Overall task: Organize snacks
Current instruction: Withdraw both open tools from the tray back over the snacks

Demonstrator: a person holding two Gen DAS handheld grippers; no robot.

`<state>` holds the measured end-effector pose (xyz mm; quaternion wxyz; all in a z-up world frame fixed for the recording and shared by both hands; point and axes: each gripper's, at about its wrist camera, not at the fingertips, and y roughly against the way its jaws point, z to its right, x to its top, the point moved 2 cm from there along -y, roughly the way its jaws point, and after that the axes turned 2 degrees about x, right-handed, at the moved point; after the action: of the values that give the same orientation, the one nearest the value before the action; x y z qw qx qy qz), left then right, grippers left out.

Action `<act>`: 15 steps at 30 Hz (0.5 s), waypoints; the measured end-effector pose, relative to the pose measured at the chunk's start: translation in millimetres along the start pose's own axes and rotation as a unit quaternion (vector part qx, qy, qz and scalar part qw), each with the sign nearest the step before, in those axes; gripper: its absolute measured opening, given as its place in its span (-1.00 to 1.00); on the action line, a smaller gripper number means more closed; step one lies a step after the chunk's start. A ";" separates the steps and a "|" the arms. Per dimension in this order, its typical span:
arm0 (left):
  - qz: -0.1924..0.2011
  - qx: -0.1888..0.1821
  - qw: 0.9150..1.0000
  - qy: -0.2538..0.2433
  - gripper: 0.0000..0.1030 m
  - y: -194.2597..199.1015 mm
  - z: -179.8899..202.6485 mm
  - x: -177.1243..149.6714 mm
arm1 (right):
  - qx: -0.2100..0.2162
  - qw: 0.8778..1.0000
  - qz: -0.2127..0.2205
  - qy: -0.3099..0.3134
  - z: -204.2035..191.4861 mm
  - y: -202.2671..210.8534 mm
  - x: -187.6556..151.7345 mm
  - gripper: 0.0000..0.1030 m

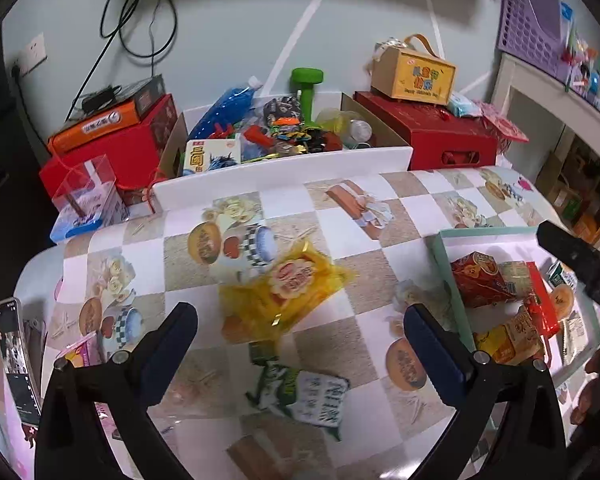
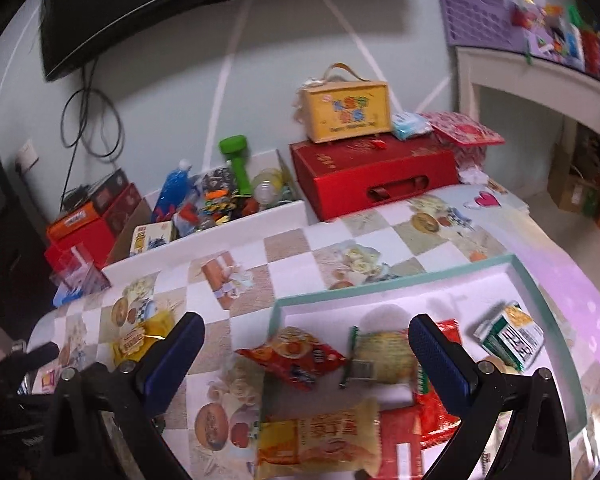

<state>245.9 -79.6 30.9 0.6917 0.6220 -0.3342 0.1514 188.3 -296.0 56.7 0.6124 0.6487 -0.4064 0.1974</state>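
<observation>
Right wrist view: blurred snack packets [image 2: 320, 444] partly cut off in tray [image 2: 396, 282].

Indoor light, even and fairly bright; pale wall [image 1: 228, 32] lit from above, dimmer toward its upper left. Soft shadows only. Mild pink-white glare on the glossy tablecloth [image 2: 556, 280] at right. Strong fisheye bend in both views, black vignette at corners. Left wrist view mostly sharp; yellow snack packet [image 1: 288, 292] smeared. Right wrist view softer overall, motion blur across the tray [image 2: 400, 284] contents.
</observation>
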 end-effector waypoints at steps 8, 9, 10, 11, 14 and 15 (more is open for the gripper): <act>-0.006 0.004 1.000 0.015 0.99 7.6 -55.9 -5.5 | 0.036 0.998 -0.013 0.042 -42.9 -12.8 -11.5 1.00; -0.006 0.006 1.000 0.016 0.99 8.1 -61.6 -6.4 | 0.043 0.998 -0.015 0.052 -50.1 -14.3 -13.5 1.00; -0.008 0.011 1.000 0.018 0.99 8.3 -71.5 -7.7 | 0.049 0.997 -0.017 0.062 -56.8 -15.7 -16.0 1.00; -0.010 0.017 1.000 0.020 0.99 7.7 -79.2 -8.8 | 0.054 0.996 -0.020 0.070 -63.9 -17.6 -18.7 1.00; -0.023 0.031 0.999 0.026 0.99 3.7 -103.8 -12.9 | 0.073 0.994 -0.031 0.078 -79.0 -22.6 -25.7 1.00; -0.027 0.031 0.999 0.028 0.99 2.4 -109.7 -14.3 | 0.081 0.993 -0.036 0.081 -84.5 -24.8 -28.6 1.00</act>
<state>264.0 29.3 23.1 0.6851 0.6473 -0.2928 0.1608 210.9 -209.2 33.9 0.5956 0.6920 -0.3146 0.2595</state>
